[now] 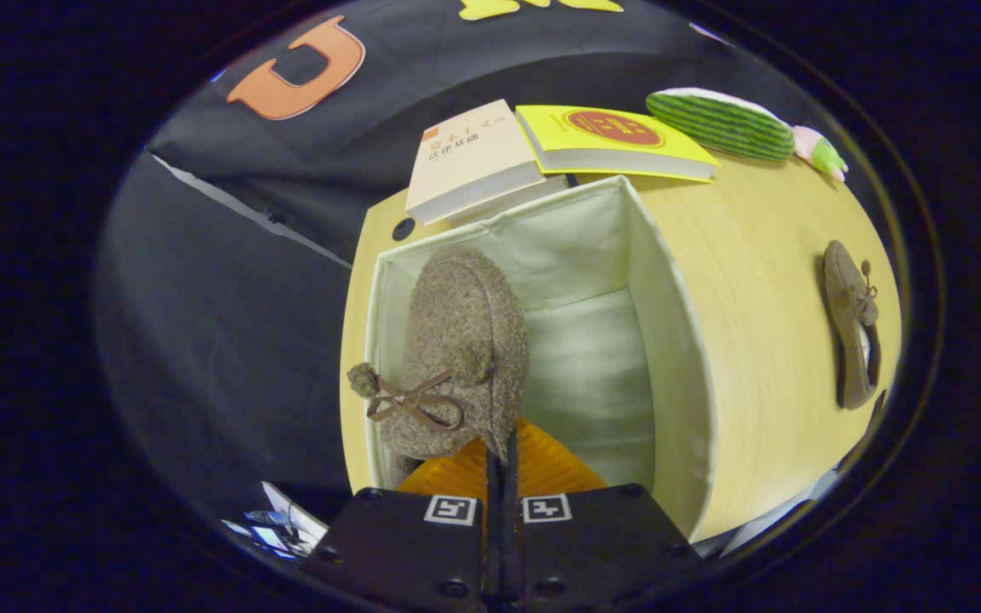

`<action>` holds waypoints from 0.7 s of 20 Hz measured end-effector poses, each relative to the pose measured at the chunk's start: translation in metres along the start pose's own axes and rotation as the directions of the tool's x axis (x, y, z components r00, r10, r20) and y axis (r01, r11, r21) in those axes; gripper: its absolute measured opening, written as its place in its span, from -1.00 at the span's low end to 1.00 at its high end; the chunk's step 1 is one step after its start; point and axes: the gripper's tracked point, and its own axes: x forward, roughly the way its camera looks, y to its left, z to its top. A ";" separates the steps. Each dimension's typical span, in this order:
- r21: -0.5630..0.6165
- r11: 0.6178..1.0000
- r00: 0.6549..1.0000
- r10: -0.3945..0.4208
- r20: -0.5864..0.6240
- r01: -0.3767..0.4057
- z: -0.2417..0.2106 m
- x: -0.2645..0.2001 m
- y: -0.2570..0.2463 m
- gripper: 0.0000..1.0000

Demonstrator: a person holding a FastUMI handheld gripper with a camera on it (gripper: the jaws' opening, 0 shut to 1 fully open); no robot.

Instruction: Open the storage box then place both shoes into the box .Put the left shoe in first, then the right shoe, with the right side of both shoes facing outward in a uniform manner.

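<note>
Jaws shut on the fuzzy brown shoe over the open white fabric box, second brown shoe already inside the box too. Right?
Not quite. The gripper view shows the second brown bow-tied shoe lying on the light wooden table, outside the open white fabric storage box. The rest holds: the gripper has its jaws shut on the fuzzy brown shoe over the box.

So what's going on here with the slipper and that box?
A person's hand-held claw is pinching a fuzzy brown slipper by its edge and holding it over the open white fabric box on the wooden table. The matching second slipper lies on the table beside the box, waiting. Two books lie behind the box.
</note>
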 end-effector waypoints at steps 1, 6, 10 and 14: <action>-0.035 0.999 1.000 0.011 0.003 -0.011 0.000 0.004 0.002 -0.87; -0.115 0.993 0.998 0.046 0.044 -0.040 0.007 0.000 0.008 -0.72; -0.207 0.978 0.993 0.031 0.111 -0.007 0.019 -0.035 -0.007 0.06; -0.275 0.959 0.982 -0.012 0.188 0.064 0.029 -0.083 -0.036 0.52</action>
